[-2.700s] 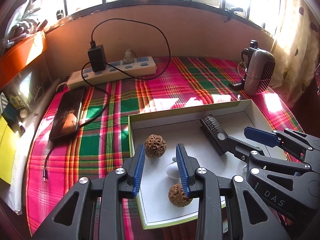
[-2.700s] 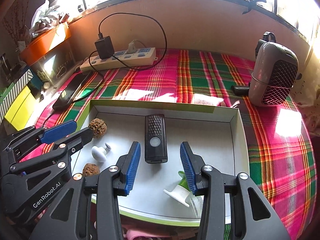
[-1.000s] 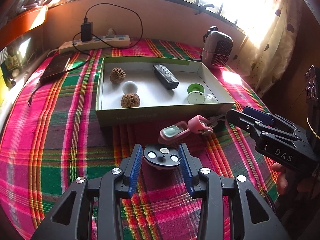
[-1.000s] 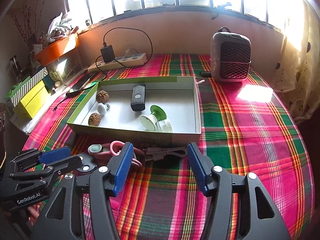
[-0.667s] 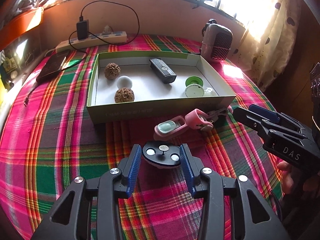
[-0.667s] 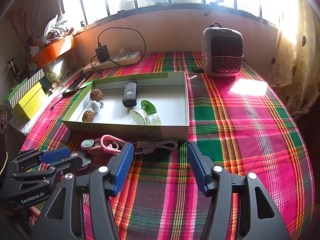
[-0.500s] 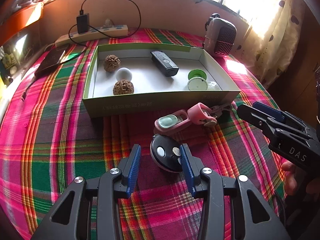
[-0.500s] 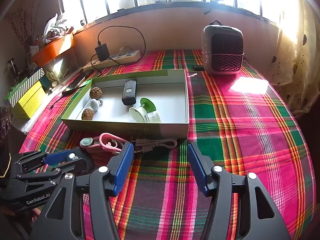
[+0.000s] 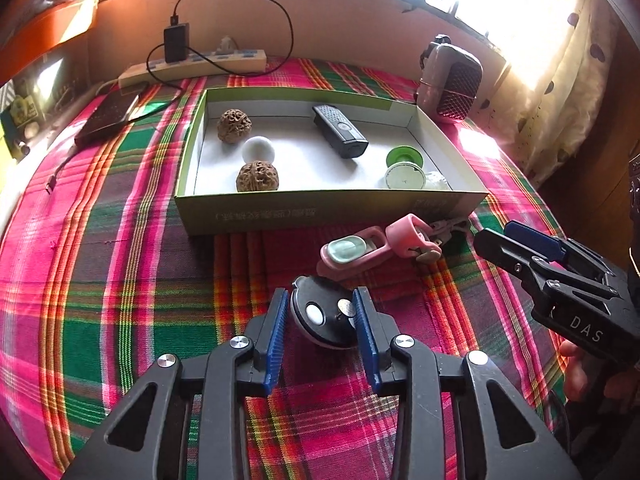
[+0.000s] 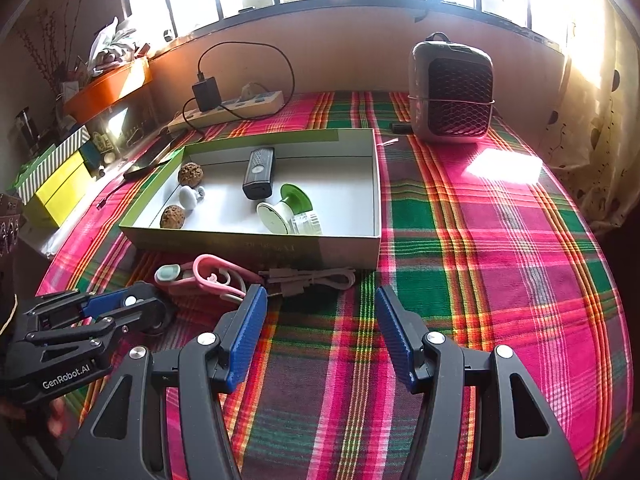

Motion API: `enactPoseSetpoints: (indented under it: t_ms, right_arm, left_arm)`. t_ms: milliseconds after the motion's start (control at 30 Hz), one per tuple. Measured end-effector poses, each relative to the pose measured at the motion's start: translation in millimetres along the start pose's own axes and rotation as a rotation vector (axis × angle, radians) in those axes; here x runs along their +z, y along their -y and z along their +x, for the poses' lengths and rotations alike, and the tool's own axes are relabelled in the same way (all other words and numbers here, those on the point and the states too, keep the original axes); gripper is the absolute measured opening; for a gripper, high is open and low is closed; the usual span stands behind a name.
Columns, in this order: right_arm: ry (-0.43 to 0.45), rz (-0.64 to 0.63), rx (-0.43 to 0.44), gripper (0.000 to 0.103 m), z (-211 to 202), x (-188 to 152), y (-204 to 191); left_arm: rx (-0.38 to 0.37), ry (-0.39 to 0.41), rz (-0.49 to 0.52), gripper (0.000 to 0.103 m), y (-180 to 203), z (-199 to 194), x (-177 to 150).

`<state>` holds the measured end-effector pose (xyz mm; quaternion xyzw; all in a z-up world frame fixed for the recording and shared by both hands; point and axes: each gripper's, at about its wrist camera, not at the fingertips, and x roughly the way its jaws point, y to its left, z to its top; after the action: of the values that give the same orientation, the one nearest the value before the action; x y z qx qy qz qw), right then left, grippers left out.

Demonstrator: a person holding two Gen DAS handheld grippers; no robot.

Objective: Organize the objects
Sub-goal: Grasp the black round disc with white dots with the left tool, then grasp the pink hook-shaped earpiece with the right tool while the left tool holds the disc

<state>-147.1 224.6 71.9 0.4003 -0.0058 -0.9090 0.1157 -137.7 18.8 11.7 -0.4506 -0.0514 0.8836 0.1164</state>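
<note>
My left gripper [image 9: 320, 316] is shut on a round black plug adapter [image 9: 324, 322] and holds it tilted just above the plaid cloth; the left gripper also shows in the right wrist view [image 10: 116, 312]. My right gripper [image 10: 318, 330] is open and empty over the cloth, in front of the box; it shows at the right of the left wrist view [image 9: 520, 248]. The green-and-white box [image 9: 320, 210] holds two walnuts [image 9: 234, 125], a white knob [image 9: 258, 149], a black remote [image 9: 339, 136] and a green-and-white spool [image 9: 404, 168]. A pink clip device [image 9: 372, 250] and a grey cable [image 10: 312, 278] lie before the box.
A small heater [image 10: 452, 94] stands at the back right. A power strip with a charger [image 10: 228, 106] and a phone [image 9: 108, 118] lie at the back left. Yellow and striped boxes [image 10: 56, 180] sit off the left edge. Curtains hang at the right.
Both grippers have pulled back from the box to the near cloth. My left gripper closed on the black plug adapter and tipped it up. The right gripper stayed open.
</note>
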Motion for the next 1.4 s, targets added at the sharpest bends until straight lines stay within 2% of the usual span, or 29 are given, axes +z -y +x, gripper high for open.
enactPoseSetpoints:
  t_ms: [300,600,833,1100,1400]
  right_arm:
    - [0.01,-0.08,0.035,0.057,4.5,8.6,-34.2]
    - [0.025,-0.086,-0.032,0.057,13.9,20.7,-63.6]
    - [-0.008,-0.046,-0.109,0.057,24.7,24.1,-64.5]
    - [-0.047,-0.041,-0.111,0.057,18.5,14.8,-61.7]
    - [-0.073,-0.027,-0.157,0.057,10.1,-3.0,-49.3]
  left_arm:
    - [0.028,0.018,-0.042,0.028,-18.6,-5.0,-1.4]
    - [-0.006,0.024,-0.049,0.029,-26.2,-4.7,-2.1]
    - [-0.023,0.025,-0.041,0.029,-27.9,-5.7,-2.1]
    - [-0.041,0.028,-0.039,0.029,-30.1,-5.4,-1.1]
    - [-0.046,0.022,-0.032,0.029,-30.2,-5.6,-1.0]
